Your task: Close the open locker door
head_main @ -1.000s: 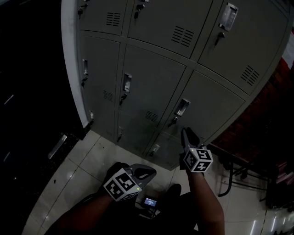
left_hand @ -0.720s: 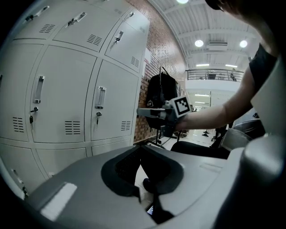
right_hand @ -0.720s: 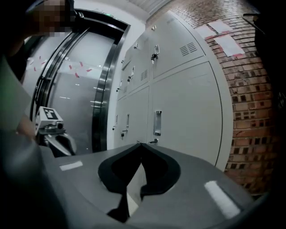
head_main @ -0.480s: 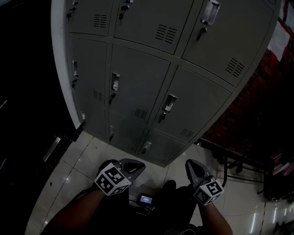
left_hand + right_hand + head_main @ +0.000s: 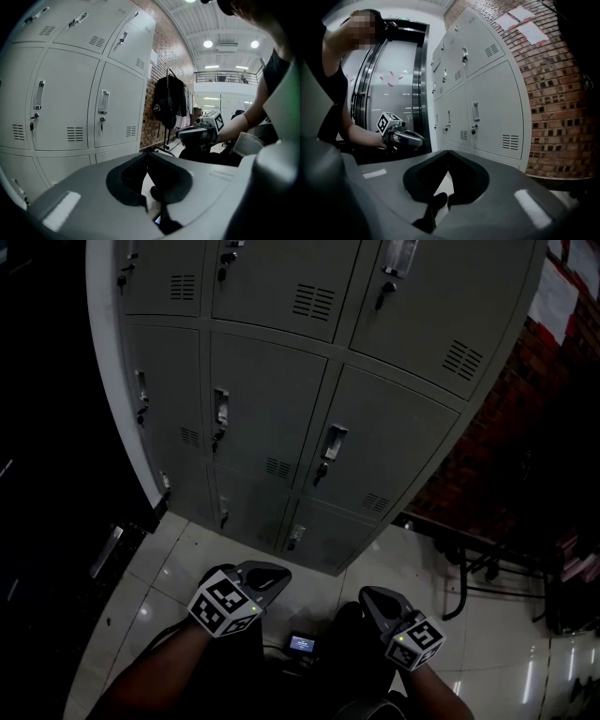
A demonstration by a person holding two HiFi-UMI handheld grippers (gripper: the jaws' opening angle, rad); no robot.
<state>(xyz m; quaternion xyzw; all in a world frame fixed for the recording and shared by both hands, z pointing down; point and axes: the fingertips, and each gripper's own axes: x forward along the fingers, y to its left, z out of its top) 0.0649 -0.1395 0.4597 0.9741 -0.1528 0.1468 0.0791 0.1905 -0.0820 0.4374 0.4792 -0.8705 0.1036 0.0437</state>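
Left tongs (image 5: 270,576): hanging low over the floor tiles (image 5: 178,563), tips pressing together, gripping nothing.
Right tongs (image 5: 371,597): also sitting closed and empty.
Locker doors (image 5: 380,451): standing just ahead, every one lying flush.

The left gripper (image 5: 270,576) and the right gripper (image 5: 375,600) are formed as grey, rounded shells that taper to fingers (image 5: 127,174) lined in black. A white cube (image 5: 223,604) printed with black square markers is mounted on each. A dark top (image 5: 276,75) is worn.
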